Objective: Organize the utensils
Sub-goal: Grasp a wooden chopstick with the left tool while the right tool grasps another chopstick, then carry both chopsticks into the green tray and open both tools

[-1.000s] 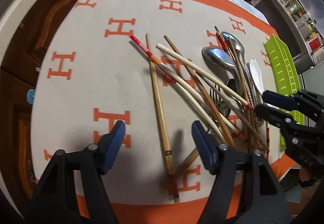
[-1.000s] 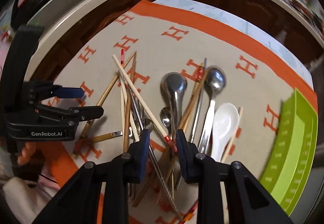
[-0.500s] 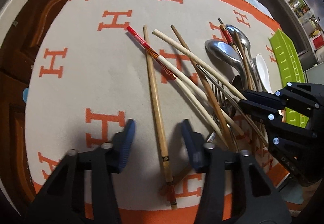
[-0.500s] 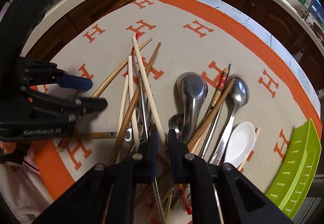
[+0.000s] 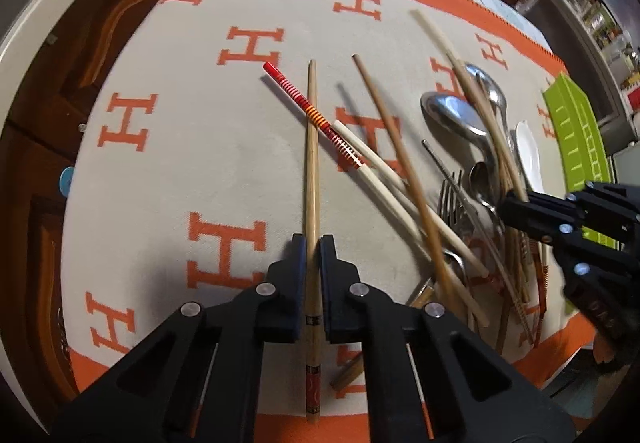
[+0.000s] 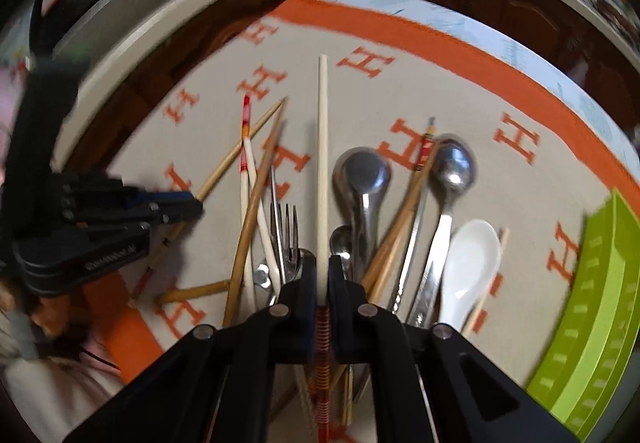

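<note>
Left claw [image 5: 313,243] clamped on a bamboo chopstick [image 5: 311,147]; open cloth [image 5: 168,171] lies toward the bench's left edge. Right claw [image 6: 321,267] clamped on a white chopstick [image 6: 323,147] amid crowding spoons [image 6: 362,179] and a fork [image 6: 285,235]; green tray [image 6: 592,303] sits at the right edge.

Both tongs are clamped tight, the left tongs [image 5: 313,243] gripping a bamboo chopstick [image 5: 311,163] near its decorated end, the right tongs [image 6: 321,263] pinching a cream chopstick [image 6: 322,147] pointing straight ahead.
</note>
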A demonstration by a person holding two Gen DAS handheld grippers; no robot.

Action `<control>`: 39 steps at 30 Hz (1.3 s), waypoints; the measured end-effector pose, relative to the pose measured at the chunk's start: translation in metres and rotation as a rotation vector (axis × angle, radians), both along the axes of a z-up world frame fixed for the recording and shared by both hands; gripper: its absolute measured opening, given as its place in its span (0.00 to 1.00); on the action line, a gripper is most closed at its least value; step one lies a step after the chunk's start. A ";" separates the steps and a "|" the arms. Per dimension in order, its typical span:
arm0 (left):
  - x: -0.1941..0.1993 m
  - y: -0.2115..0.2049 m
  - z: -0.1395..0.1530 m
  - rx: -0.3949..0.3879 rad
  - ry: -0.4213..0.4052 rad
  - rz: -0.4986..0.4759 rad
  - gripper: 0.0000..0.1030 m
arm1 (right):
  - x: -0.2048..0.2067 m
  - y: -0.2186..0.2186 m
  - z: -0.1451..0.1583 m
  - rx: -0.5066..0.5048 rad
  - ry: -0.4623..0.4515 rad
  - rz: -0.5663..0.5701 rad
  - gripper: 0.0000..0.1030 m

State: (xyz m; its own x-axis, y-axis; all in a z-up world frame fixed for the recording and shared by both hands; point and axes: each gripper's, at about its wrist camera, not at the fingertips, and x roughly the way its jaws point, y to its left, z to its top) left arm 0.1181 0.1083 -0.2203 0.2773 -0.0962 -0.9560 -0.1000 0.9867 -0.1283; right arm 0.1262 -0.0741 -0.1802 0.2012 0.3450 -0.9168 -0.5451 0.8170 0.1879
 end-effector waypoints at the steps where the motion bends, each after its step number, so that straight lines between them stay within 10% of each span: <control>1: -0.002 0.001 0.005 -0.006 -0.010 0.005 0.04 | -0.001 -0.009 0.007 0.037 0.010 -0.038 0.05; 8: -0.020 -0.012 0.066 -0.031 -0.131 -0.023 0.04 | -0.021 -0.083 0.044 0.256 0.031 -0.297 0.05; 20: -0.032 -0.107 0.153 -0.118 -0.286 -0.217 0.04 | -0.041 -0.218 0.045 0.229 0.011 -0.683 0.05; 33: 0.018 -0.287 0.120 -0.292 -0.158 -0.370 0.04 | -0.028 -0.267 0.006 0.095 0.046 -0.760 0.06; 39: 0.036 -0.320 0.076 -0.279 -0.088 -0.365 0.05 | -0.048 -0.278 0.019 0.077 -0.029 -0.816 0.24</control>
State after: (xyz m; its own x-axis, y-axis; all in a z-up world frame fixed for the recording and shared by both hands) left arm 0.1542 -0.2121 -0.1441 0.2566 -0.4526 -0.8540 0.2706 0.8819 -0.3861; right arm 0.0781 -0.3521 -0.1608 0.4396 0.1413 -0.8870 0.2098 0.9441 0.2544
